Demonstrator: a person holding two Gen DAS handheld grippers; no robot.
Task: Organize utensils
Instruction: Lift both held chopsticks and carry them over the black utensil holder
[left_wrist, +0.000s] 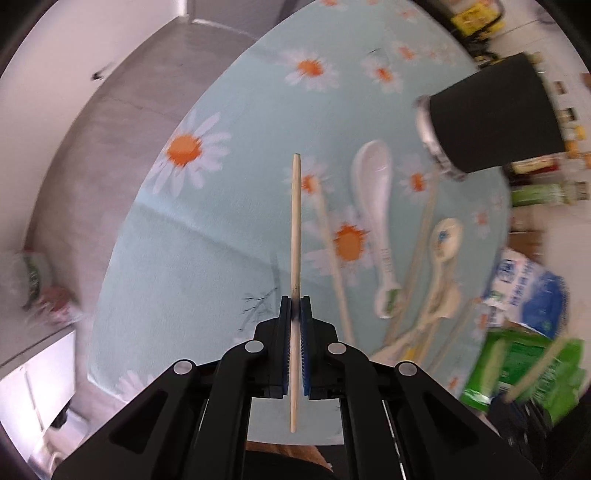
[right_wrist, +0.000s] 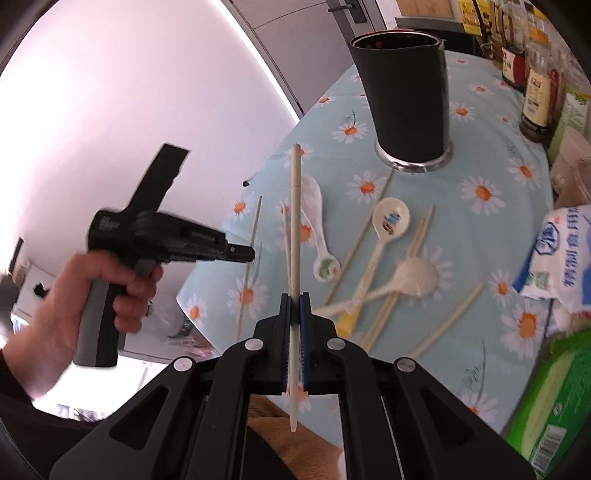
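A round table (right_wrist: 480, 236) under a daisy-print cloth carried everything. On it a dark holder (right_wrist: 404, 92) stood upright on a metal base, well beyond the scattered utensils. Loose spoons (right_wrist: 389, 221) and chopsticks (right_wrist: 448, 321) lay crossed on the cloth nearer the cameras. The left gripper (left_wrist: 295, 306) was clamped on a wooden chopstick (left_wrist: 296, 221), lifted off the table. The right gripper (right_wrist: 295, 302) was clamped on a pale chopstick (right_wrist: 295, 206), also raised.
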